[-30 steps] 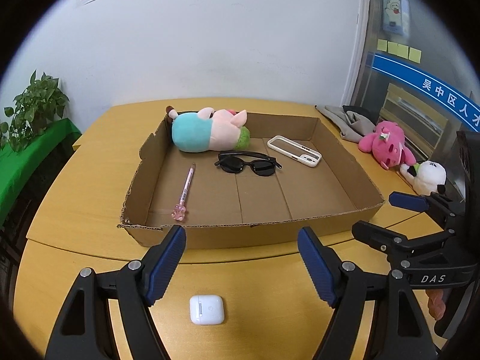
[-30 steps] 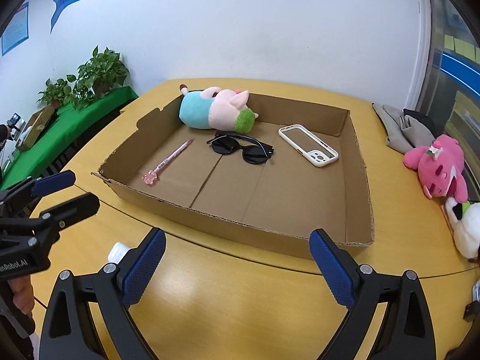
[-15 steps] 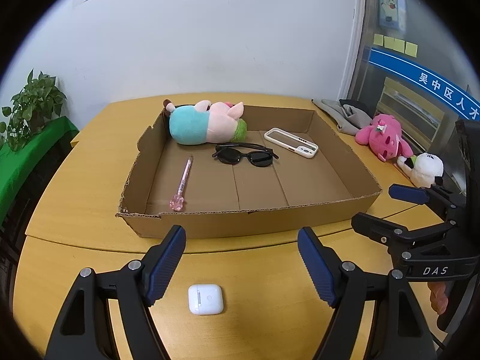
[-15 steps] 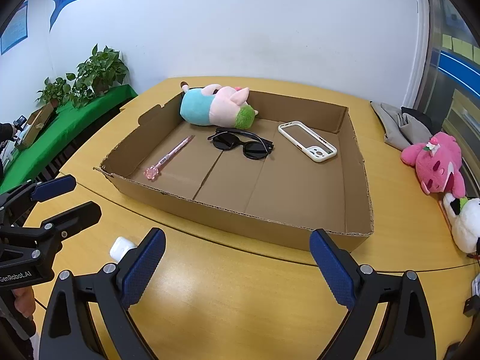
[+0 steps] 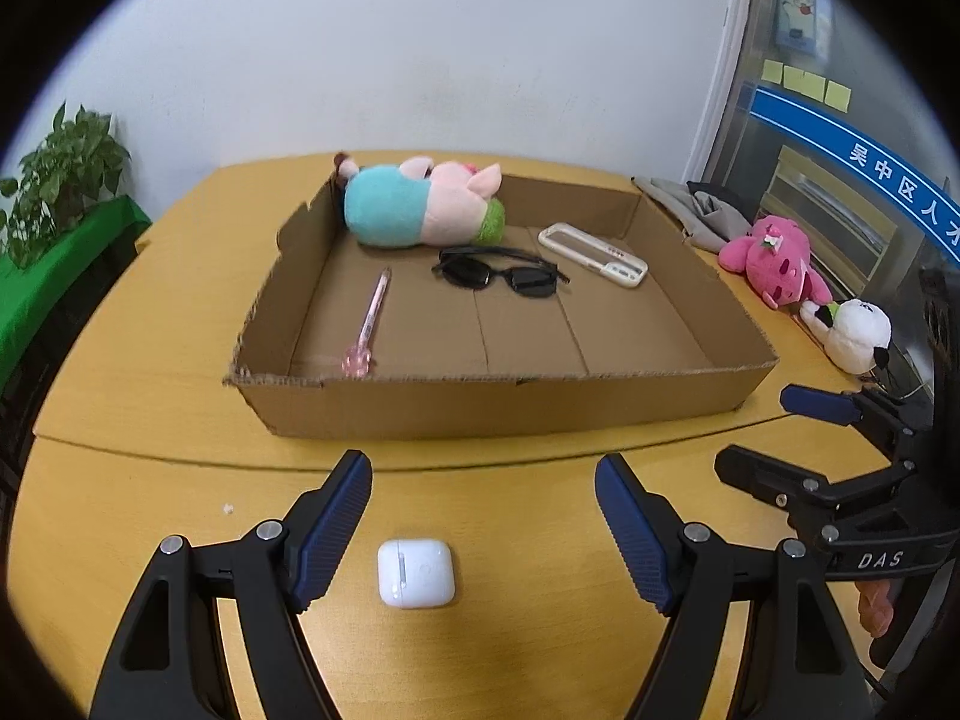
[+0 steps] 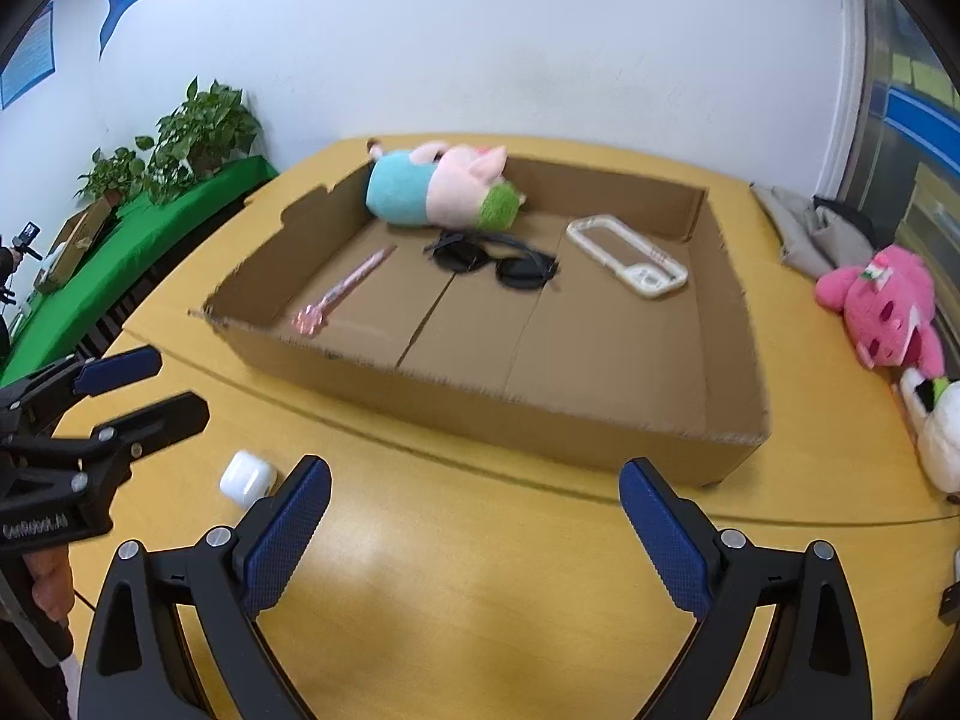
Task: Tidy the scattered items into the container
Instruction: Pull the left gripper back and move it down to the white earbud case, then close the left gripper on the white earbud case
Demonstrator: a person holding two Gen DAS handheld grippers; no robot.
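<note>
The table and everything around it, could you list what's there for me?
cardboard box: one, brown, open, mid-table
plush pig: one, teal and pink, box's far corner
sunglasses: one, black, in box
phone case: one, cream, in box
pen: one, pink, in box
earbud case: one, white, on table before box
plush toys: two, pink and white, table's right edge
plants: green, left
left gripper: open, over earbud case
right gripper: open, empty

I see even, bright indoor light with soft shadows; my right view is motion-blurred, and fisheye bending darkens both frames' corners.
</note>
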